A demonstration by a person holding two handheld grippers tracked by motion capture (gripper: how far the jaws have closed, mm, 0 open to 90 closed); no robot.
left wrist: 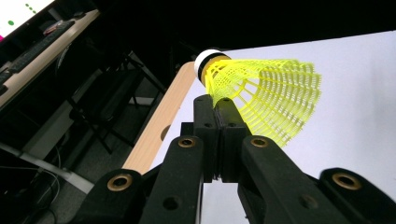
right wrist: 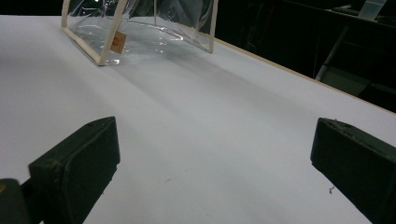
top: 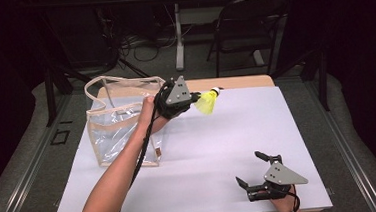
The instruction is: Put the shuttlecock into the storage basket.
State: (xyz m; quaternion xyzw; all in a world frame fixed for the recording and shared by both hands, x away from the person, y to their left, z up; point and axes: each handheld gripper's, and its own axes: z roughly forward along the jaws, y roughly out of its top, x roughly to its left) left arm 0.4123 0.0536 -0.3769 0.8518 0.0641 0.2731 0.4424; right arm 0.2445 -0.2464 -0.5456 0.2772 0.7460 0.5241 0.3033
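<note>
White counter (top: 219,149): left gripper (top: 196,98) clamps a yellow shuttlecock (top: 208,102) beside the clear bag (top: 119,123); right gripper (top: 253,170) rests wide apart.

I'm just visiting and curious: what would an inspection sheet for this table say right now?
Surface: white table top, wooden edge at the far side.
Job's things: yellow shuttlecock held in the air; clear bag standing upright at the left.
Clutter: nothing seen.
Grippers: left gripper shut on the shuttlecock's skirt; right gripper open, low over the table.
Cables: black cable along the left forearm.
Surroundings: dark room, chair beyond the table.
</note>
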